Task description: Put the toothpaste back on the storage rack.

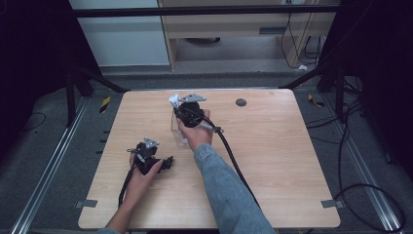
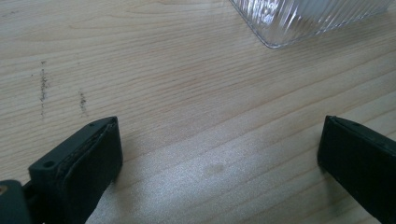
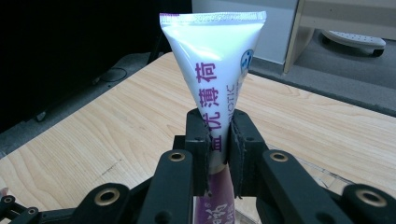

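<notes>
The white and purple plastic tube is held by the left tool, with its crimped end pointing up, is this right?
Not quite: the right tool holds the white and purple plastic tube, as the right gripper view shows. The crimped end does point up. The left tool stands open over the wooden table.

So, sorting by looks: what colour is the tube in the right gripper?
The tube is white with purple lettering, clearest in the right gripper view.

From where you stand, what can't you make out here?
- White and purple plastic tube: lower end hidden behind the right gripper, right gripper view.
- Clear ribbed glass container: cut off by the top edge, left gripper view.
- Small dark round thing: too small, high view.
</notes>
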A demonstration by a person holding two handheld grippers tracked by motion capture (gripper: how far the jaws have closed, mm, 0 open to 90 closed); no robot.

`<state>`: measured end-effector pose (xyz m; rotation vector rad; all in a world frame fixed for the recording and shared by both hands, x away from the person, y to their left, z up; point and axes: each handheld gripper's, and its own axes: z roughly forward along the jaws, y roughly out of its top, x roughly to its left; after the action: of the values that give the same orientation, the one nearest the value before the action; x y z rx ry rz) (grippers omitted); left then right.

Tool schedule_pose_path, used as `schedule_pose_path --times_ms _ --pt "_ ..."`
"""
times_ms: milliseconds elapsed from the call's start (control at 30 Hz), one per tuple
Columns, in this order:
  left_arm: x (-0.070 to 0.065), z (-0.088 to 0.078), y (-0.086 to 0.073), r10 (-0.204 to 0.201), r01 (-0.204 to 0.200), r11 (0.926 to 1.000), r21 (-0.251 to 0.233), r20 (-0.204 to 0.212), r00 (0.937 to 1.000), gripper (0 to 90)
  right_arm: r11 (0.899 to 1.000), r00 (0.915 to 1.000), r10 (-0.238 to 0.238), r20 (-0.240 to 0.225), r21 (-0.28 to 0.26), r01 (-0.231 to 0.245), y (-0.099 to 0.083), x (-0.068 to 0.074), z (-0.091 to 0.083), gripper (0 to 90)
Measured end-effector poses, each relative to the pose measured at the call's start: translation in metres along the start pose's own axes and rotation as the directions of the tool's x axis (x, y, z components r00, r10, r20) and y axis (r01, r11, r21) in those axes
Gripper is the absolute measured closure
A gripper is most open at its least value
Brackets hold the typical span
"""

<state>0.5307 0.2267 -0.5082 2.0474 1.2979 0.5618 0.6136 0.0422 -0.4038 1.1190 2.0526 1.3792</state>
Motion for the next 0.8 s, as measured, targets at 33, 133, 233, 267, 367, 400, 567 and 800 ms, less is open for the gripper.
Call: schedule_pose_path --times_ms 33,133,233,267,367,400,567,800 --pt "0.0000 0.0000 0.0000 0.000 0.000 1.0000 0.000 0.000 1.0000 0.0 1.000 1.0000 0.000 0.000 0.000 0.000 0.0000 0.0000 0.0000 79.5" --pt "0.0001 0.0000 0.0000 0.001 -0.001 1.0000 0.000 0.001 1.0000 0.0 1.000 1.0000 0.001 0.000 0.003 -0.001 -0.0001 0.0002 0.0007 79.5" --pt "0.0001 0.0000 0.0000 0.001 -0.001 1.0000 0.000 0.001 1.0000 0.0 1.000 1.0000 0.001 0.000 0.005 -0.001 -0.0005 0.0004 0.0014 79.4" --pt "0.0001 0.0000 0.0000 0.001 -0.001 1.0000 0.000 0.001 1.0000 0.0 1.000 1.0000 0.000 0.001 0.006 0.000 -0.0007 0.0004 0.0021 79.4" --pt "0.0001 0.0000 0.0000 0.001 -0.001 1.0000 0.000 0.001 1.0000 0.0 1.000 1.0000 -0.003 0.002 0.008 0.003 -0.0009 0.0004 0.0030 79.4" --pt "0.0001 0.0000 0.0000 0.001 -0.001 1.0000 0.000 0.001 1.0000 0.0 1.000 1.0000 0.001 0.001 0.008 -0.001 -0.0008 0.0006 0.0033 79.4" --pt "0.0001 0.0000 0.0000 0.000 0.000 1.0000 0.000 0.001 1.0000 0.0 1.000 1.0000 0.001 0.003 0.011 -0.001 -0.0003 0.0011 0.0041 79.3" --pt "0.0000 0.0001 0.0000 -0.001 0.001 1.0000 -0.001 0.001 1.0000 0.0 1.000 0.9999 0.000 0.011 0.015 0.000 0.0010 0.0032 0.0078 78.9"
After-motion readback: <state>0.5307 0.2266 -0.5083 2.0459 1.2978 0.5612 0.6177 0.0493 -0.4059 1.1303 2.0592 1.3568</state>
